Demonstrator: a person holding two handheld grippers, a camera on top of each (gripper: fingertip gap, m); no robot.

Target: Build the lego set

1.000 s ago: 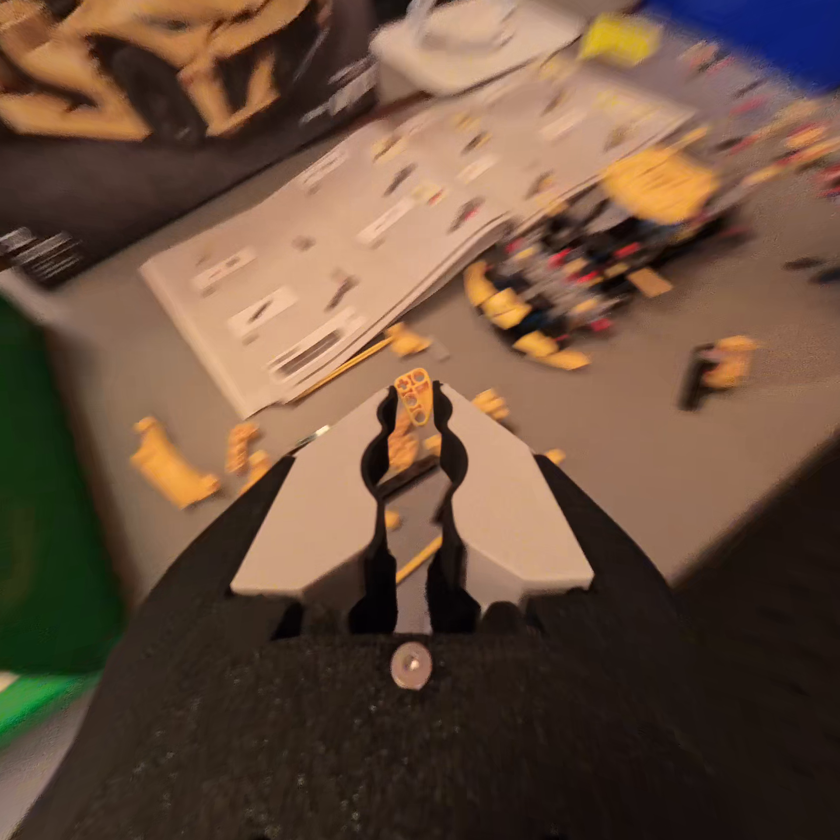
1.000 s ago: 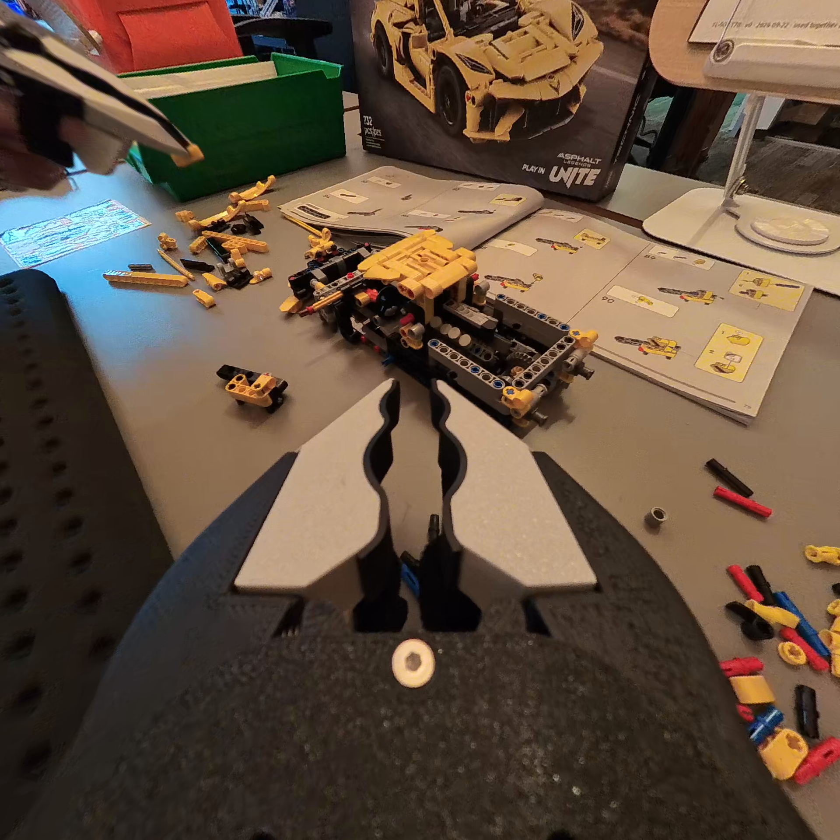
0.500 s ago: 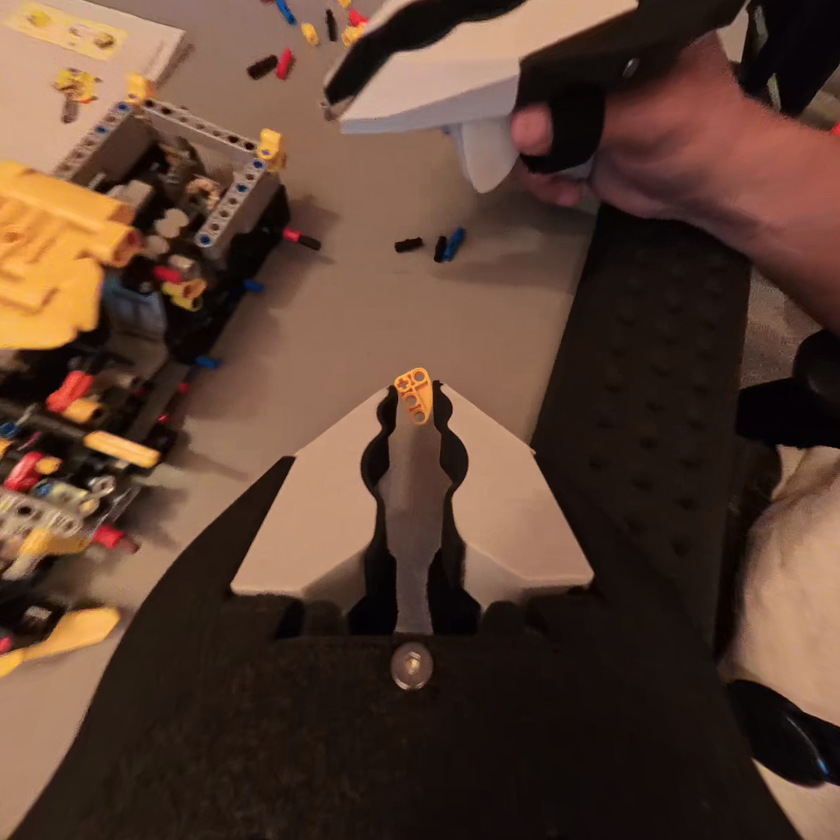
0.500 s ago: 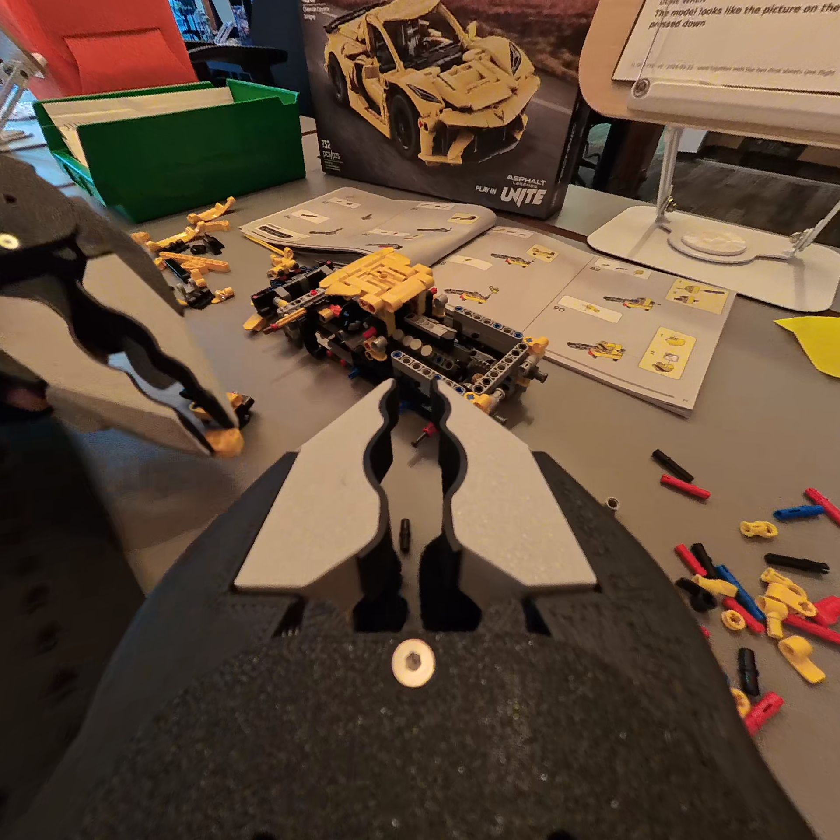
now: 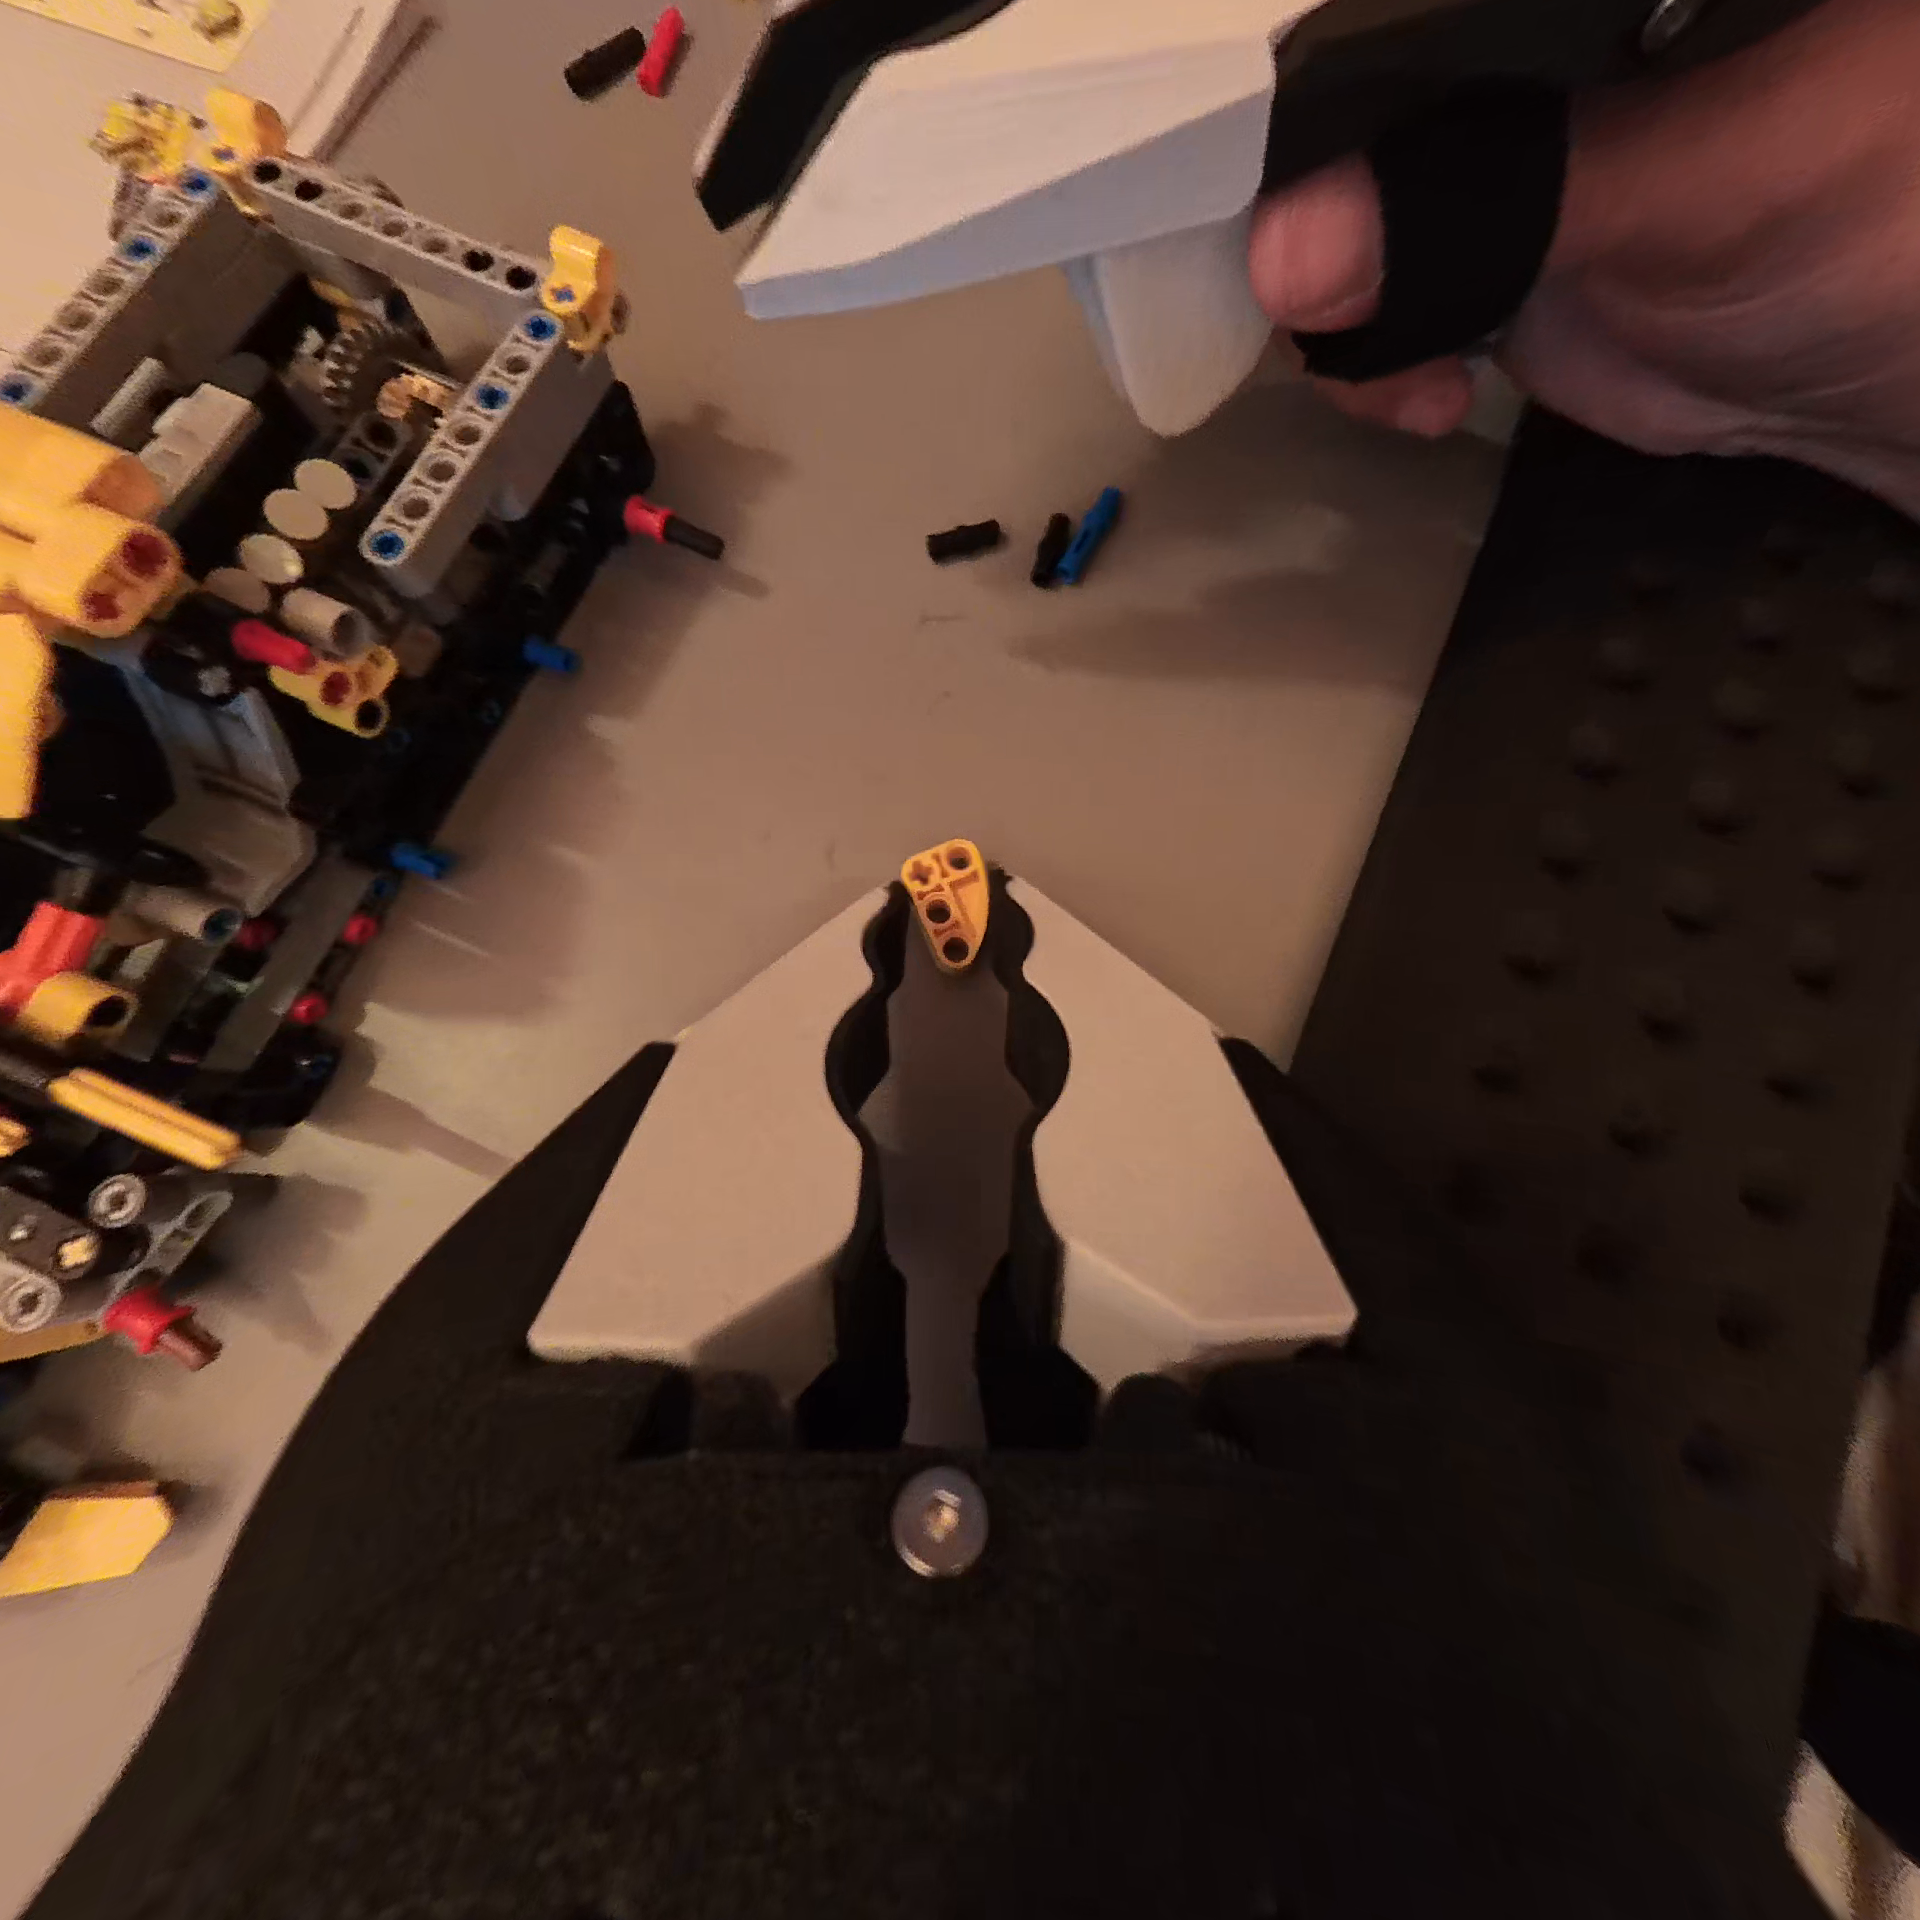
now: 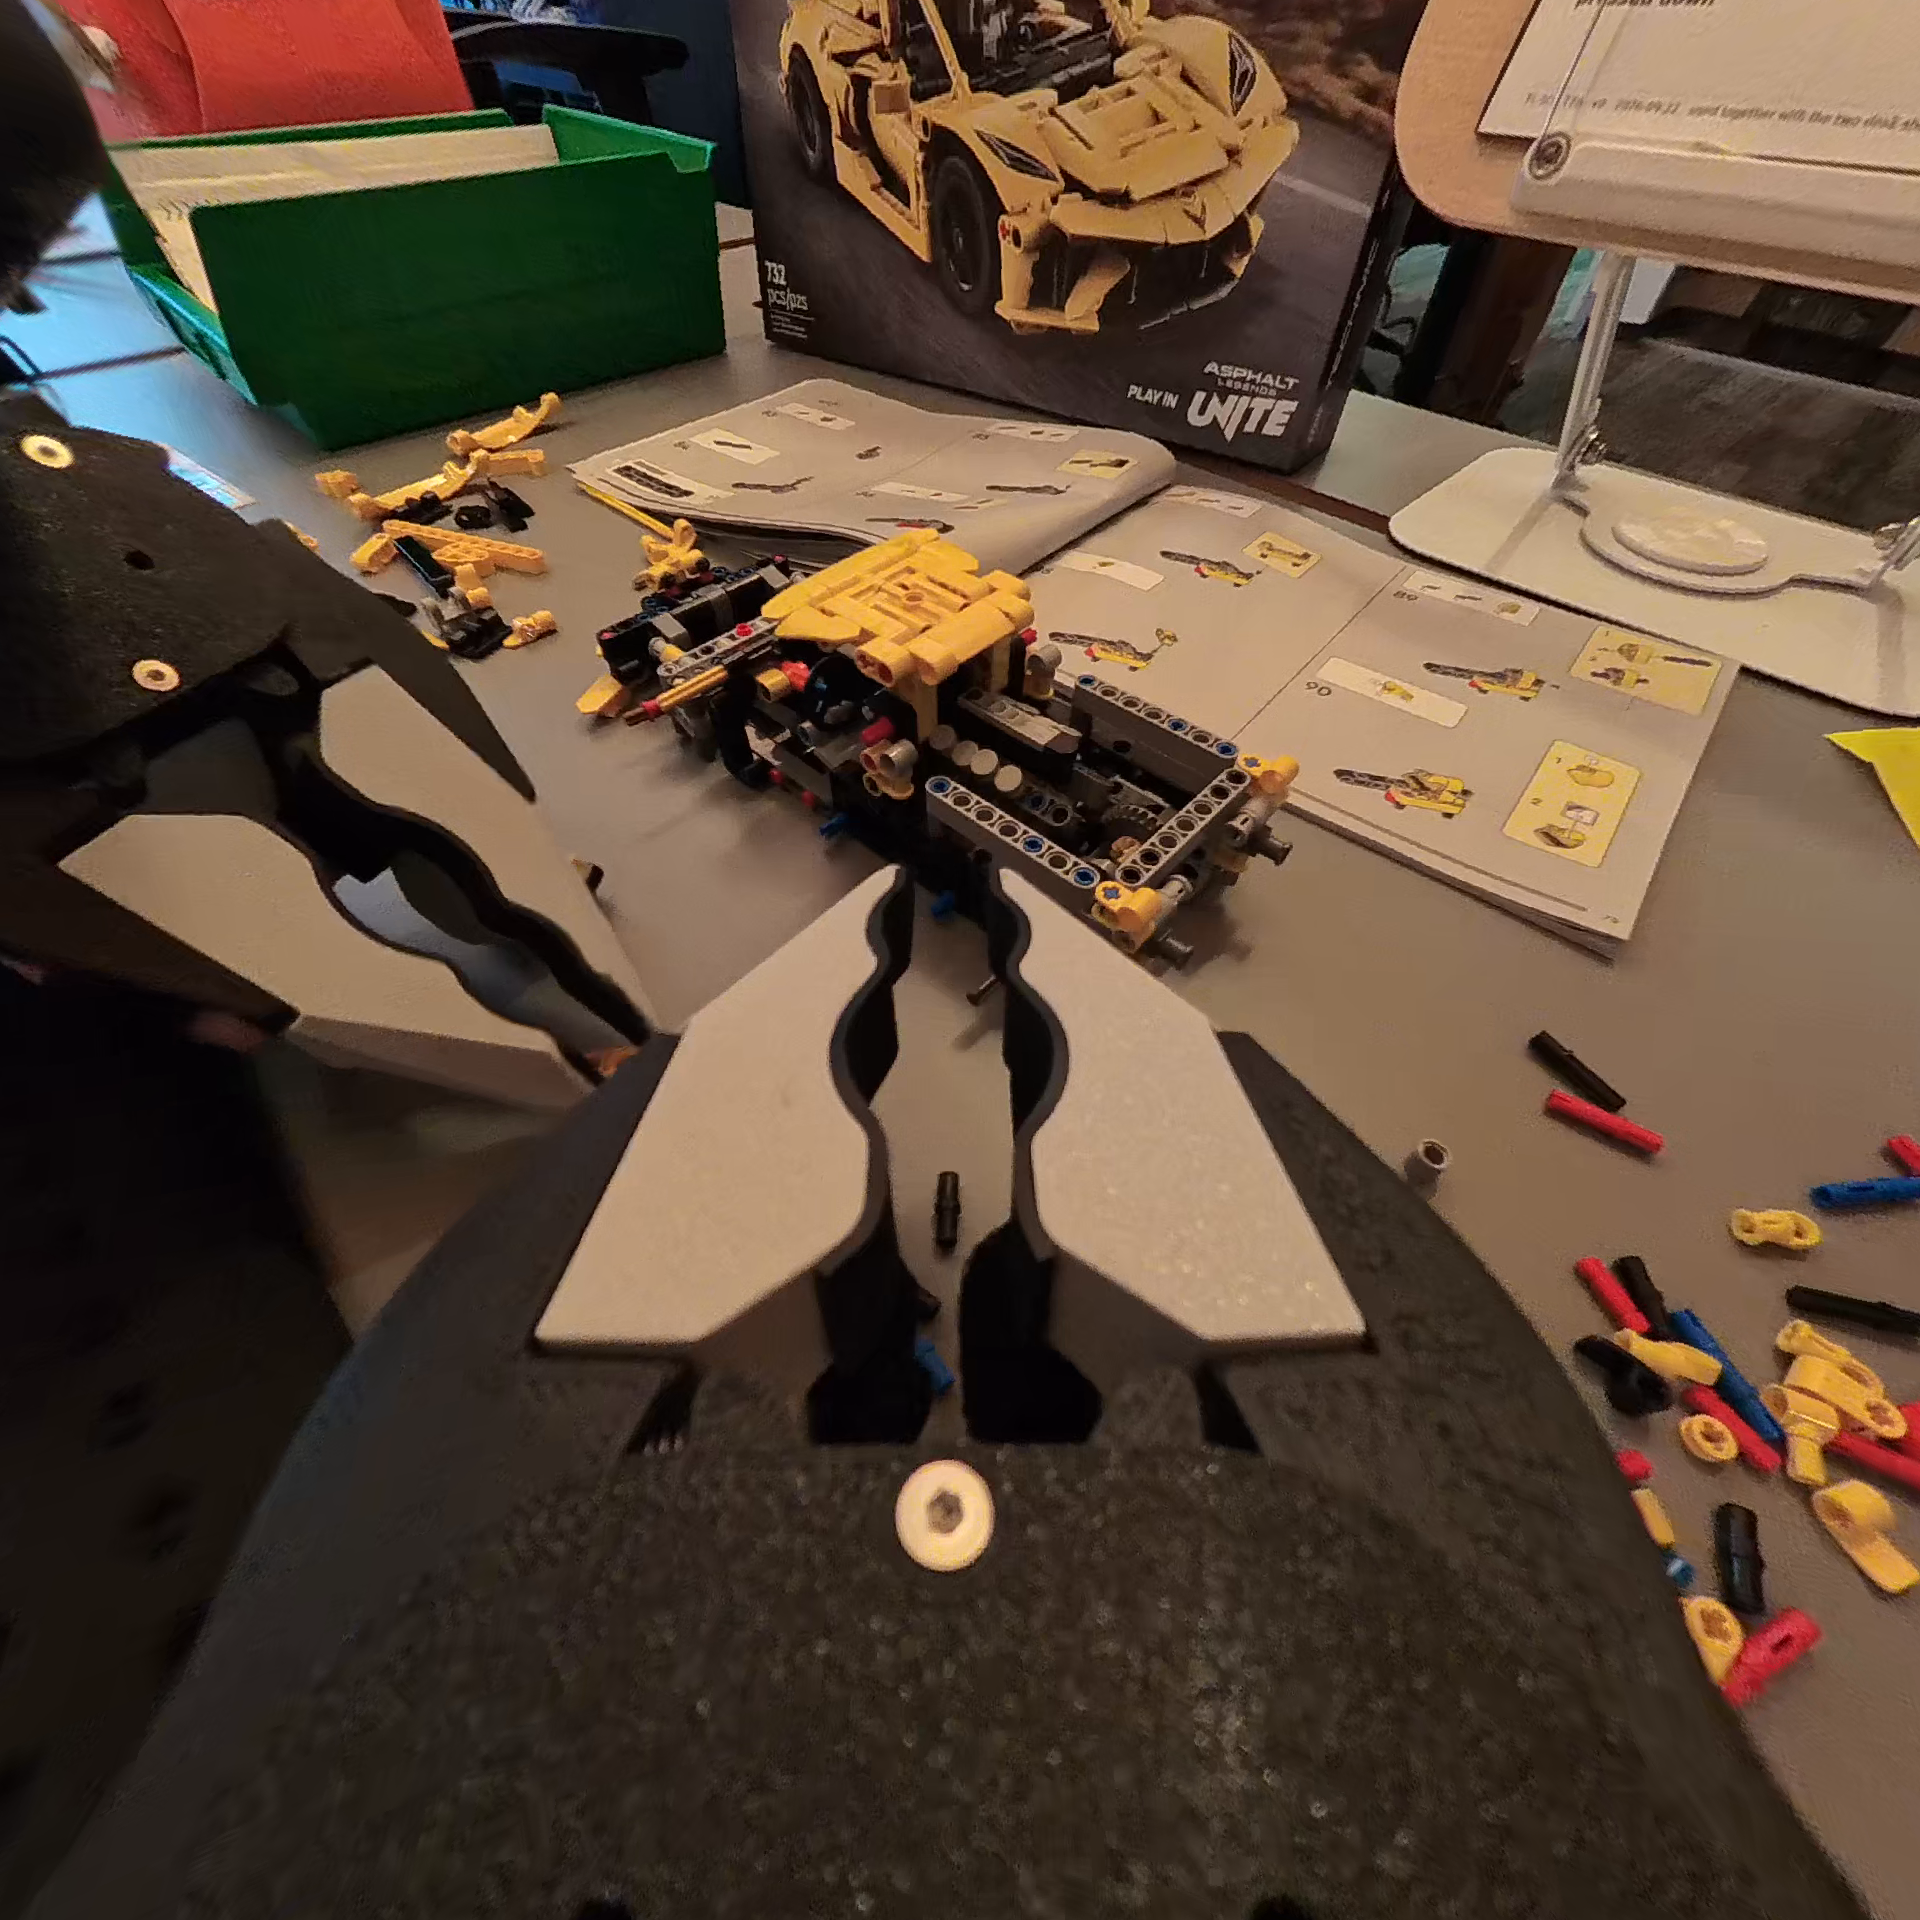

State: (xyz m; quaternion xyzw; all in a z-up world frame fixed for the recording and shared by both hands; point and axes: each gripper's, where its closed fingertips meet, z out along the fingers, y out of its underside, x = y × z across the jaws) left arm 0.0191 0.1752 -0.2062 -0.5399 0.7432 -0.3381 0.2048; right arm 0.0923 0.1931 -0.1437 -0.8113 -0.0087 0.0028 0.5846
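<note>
Near table front edge: left gripper clamped on small yellow piece; right gripper jaws apart, empty, over black pin. Half-built car mid-table, beside open manual.

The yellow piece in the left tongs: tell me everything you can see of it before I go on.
The yellow piece is a small flat plastic Lego part, rounded and wider at its far end, with a cross-shaped hole and several round holes. It is pinched at the very tip of the left tongs, whose fingers close on its two sides. It stands out past the tips, above the grey table, touching nothing else. The right wrist view shows only a sliver of it.
</note>
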